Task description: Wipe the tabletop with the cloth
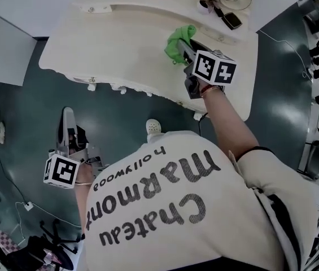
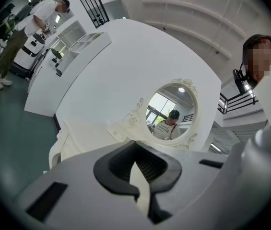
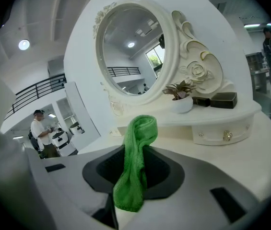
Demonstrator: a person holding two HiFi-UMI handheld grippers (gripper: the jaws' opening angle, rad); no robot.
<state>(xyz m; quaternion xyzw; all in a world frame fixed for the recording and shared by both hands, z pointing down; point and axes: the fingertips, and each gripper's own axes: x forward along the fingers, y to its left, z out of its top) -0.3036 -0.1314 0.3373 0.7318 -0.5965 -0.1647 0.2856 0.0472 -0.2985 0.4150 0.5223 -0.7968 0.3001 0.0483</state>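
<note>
My right tongs (image 1: 183, 51) pinch the cloth (image 1: 179, 38) over the table (image 1: 119, 38); my left tongs (image 1: 67, 116), pressed together, hang well off it.

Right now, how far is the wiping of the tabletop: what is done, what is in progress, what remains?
Done: the green cloth is picked up, clamped between the right gripper's fingers. In hand: it is held over the tabletop; contact cannot be judged. Left: the wiping itself, since no wiped area shows. The left gripper hangs beside the table, shut on nothing.
</note>
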